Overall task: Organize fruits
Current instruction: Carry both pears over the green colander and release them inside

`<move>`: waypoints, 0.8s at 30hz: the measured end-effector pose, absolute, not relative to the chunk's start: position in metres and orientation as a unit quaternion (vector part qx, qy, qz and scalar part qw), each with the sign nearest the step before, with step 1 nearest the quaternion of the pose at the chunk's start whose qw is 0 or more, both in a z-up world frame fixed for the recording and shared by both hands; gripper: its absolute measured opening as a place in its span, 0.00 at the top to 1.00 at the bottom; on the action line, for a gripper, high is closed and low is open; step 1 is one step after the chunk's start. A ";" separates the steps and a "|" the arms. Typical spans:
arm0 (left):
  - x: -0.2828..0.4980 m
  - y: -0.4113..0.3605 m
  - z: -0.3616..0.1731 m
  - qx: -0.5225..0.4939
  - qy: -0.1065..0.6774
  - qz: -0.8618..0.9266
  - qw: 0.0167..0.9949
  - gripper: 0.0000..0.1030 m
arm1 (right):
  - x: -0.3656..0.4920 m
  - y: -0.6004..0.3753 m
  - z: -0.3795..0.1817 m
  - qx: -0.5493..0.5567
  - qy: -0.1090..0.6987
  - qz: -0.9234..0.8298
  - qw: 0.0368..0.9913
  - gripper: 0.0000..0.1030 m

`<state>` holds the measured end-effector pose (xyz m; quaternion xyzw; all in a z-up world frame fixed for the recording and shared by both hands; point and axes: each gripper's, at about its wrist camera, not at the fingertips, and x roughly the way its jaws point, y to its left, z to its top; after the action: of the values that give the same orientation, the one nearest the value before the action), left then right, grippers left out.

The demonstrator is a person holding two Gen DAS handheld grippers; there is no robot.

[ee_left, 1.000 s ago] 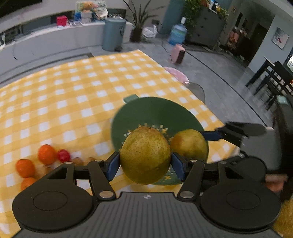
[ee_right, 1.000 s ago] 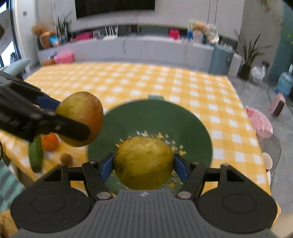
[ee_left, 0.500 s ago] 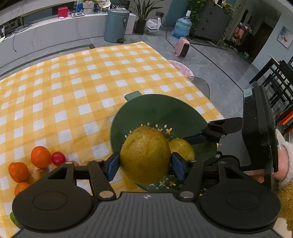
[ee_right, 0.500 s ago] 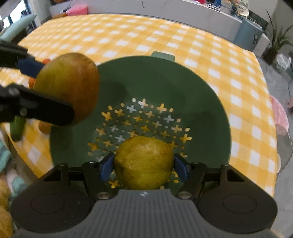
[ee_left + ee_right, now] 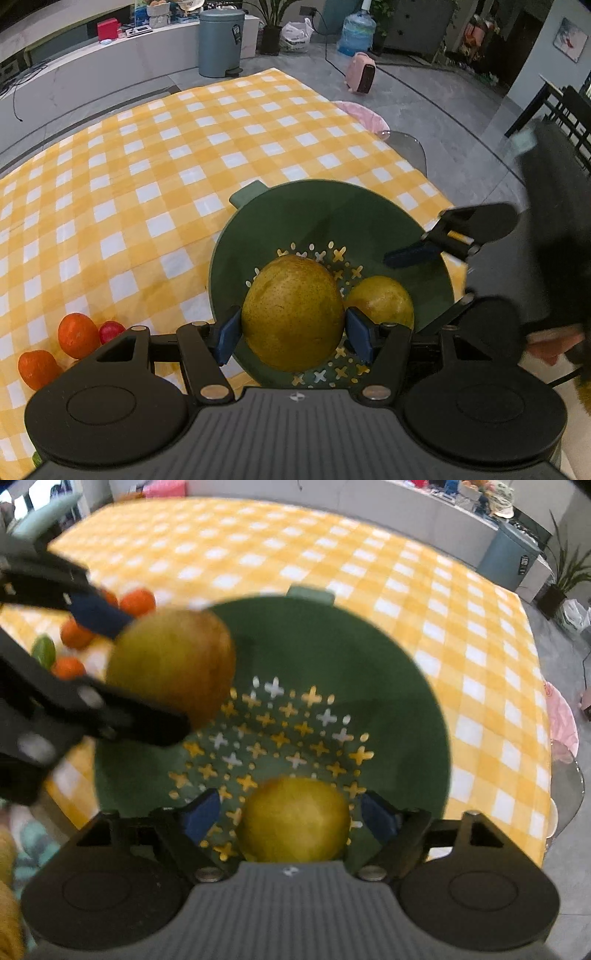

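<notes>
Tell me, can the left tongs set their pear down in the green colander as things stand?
Probably yes: the left tongs hold the large yellow-green pear over the green plastic colander, with bare floor beside the smaller pear.

left gripper: black linkage arms, blue pads, silver screws, grey ribbed housing with small logo | right gripper: same black-and-blue build, round black discs either side | hand: dark sleeve edge

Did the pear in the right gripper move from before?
Yes. The right gripper has just been opening, and its pear now lies loose low in the green colander, no longer above it.
</notes>
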<state>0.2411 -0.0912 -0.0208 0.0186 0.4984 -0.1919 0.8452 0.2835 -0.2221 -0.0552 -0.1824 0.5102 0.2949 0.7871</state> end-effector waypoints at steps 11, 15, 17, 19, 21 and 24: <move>0.245 -0.113 -0.036 0.095 0.520 -0.203 0.824 0.33 | 0.229 -0.262 -0.026 -0.112 0.411 0.175 0.888 0.21; 0.244 -0.124 -0.041 0.133 0.521 -0.217 0.815 0.33 | 0.209 -0.277 -0.027 -0.049 0.389 0.107 0.914 0.24; 0.243 -0.131 -0.044 0.160 0.521 -0.226 0.807 0.33 | 0.205 -0.282 -0.029 -0.016 0.386 0.086 0.918 0.36; 0.242 -0.137 -0.047 0.180 0.522 -0.234 0.800 0.33 | 0.202 -0.284 -0.033 0.011 0.386 0.071 0.920 0.48; 0.242 -0.142 -0.049 0.189 0.527 -0.242 0.793 0.33 | 0.202 -0.285 -0.039 0.038 0.390 0.059 0.918 0.60; 0.244 -0.147 -0.055 0.192 0.545 -0.250 0.777 0.33 | 0.200 -0.285 -0.044 0.060 0.387 0.051 0.919 0.71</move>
<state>0.2443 -0.1472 -0.0553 0.1921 0.5448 -0.2505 0.7769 0.2005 -0.2850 -0.0436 0.0599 0.3865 0.0506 0.9189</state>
